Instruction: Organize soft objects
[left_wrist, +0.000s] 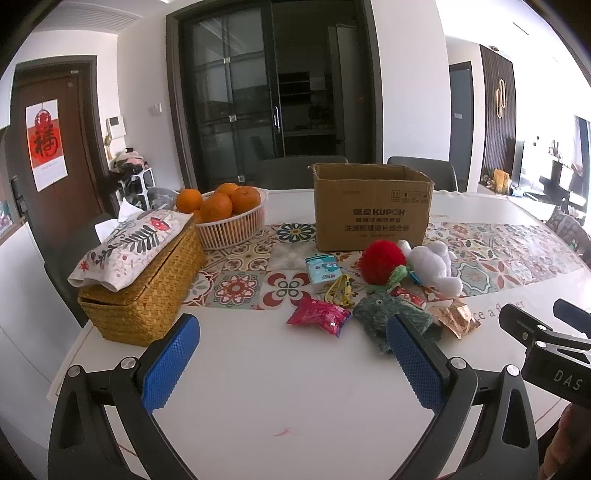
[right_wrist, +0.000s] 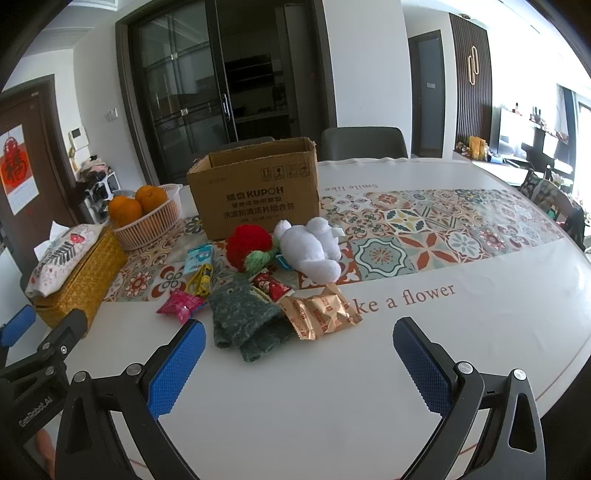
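Three plush toys (right_wrist: 251, 317) beyond jaws

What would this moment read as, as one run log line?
phase: approach | left gripper: open, empty | right gripper: open, empty | green plush: nearest, untouched | cardboard box: open

You get bright daylight from the right in both views, where the windows (right_wrist: 576, 122) blow out to near white. The white table (left_wrist: 258, 369) glares softly and throws only faint shadows under the toys. The dark glass doors (left_wrist: 273, 96) stay murky. Your fisheye lenses bend the door frames and table edge hard toward the black corners. The middle is fairly sharp; the far room on the right goes soft and hazy.
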